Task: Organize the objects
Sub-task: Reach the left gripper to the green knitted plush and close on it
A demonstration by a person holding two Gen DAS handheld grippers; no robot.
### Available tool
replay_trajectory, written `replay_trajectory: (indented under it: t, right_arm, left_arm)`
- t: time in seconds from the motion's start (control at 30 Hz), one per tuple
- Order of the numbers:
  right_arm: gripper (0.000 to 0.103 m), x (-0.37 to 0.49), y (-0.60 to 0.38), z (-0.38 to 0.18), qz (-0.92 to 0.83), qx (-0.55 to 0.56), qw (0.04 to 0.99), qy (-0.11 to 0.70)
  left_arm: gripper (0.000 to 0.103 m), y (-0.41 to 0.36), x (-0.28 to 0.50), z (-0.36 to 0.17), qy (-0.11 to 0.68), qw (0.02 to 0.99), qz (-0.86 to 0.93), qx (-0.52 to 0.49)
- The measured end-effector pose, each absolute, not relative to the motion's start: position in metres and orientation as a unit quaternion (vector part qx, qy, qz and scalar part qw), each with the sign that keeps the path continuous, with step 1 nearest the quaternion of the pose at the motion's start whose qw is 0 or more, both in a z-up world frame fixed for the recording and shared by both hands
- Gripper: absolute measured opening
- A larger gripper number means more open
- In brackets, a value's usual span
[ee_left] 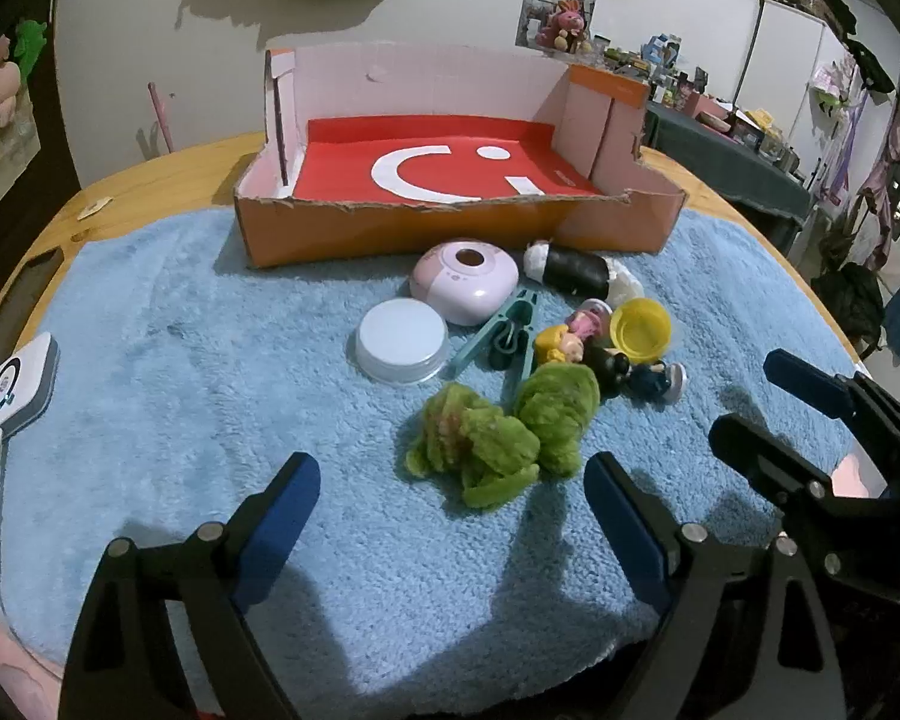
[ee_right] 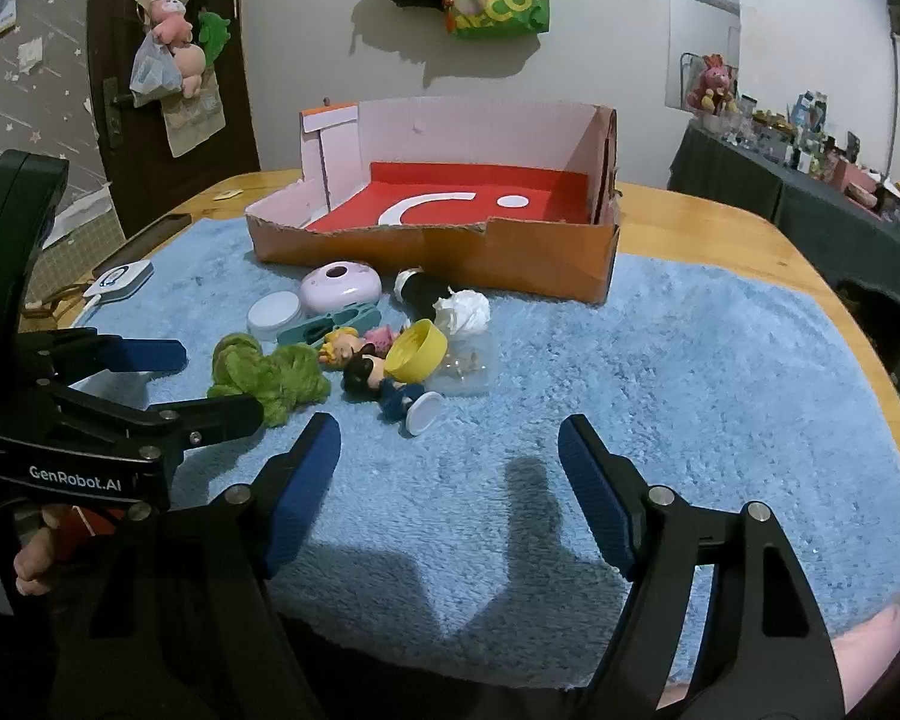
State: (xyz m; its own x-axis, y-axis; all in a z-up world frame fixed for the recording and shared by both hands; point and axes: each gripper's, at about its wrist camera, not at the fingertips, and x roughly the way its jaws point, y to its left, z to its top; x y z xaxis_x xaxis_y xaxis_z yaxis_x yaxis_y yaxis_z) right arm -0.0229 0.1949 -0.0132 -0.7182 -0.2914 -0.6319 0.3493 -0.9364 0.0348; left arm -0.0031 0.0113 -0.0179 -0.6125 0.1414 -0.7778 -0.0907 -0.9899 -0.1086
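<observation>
The left tool (ee_left: pixel 450 498) is wide open and has nothing in it. It hangs low over the blue rug (ee_left: pixel 180 372), aimed at the fuzzy green toy (ee_left: pixel 498 438) just ahead of its tips, so that toy looks like the first thing to pick up. The right tool (ee_right: pixel 450 456) is open too, with nothing between its blue pads (ee_right: pixel 306 480), and it waits over bare rug beside the pile. All the small things lie in one heap on the rug, on the wooden worktop (ee_right: pixel 720 228): a round white lid (ee_left: pixel 402 339), a pink case (ee_left: pixel 465 279), a teal clip (ee_left: pixel 504 330), little dolls (ee_left: pixel 576 339) and a yellow cup (ee_left: pixel 639 324). The orange box (ee_left: pixel 450 228) sits right behind them with its low front wall facing the heap. I think that makes it easy to drop things in. Nothing is in the box yet.
</observation>
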Motion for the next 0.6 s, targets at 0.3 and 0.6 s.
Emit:
replay_trajectory:
  t: [0.3, 0.6]
  right_arm:
    - [0.075, -0.025, 0.193, -0.015, -0.926, 0.333, 0.173, 0.048]
    - [0.071, -0.039, 0.184, -0.018, -0.923, 0.334, 0.178, 0.064]
  left_arm:
    - [0.091, 0.010, -0.005, -0.021, -0.030, 0.067, 0.896, -0.438]
    - [0.091, 0.008, -0.007, -0.023, -0.034, 0.069, 0.896, -0.438]
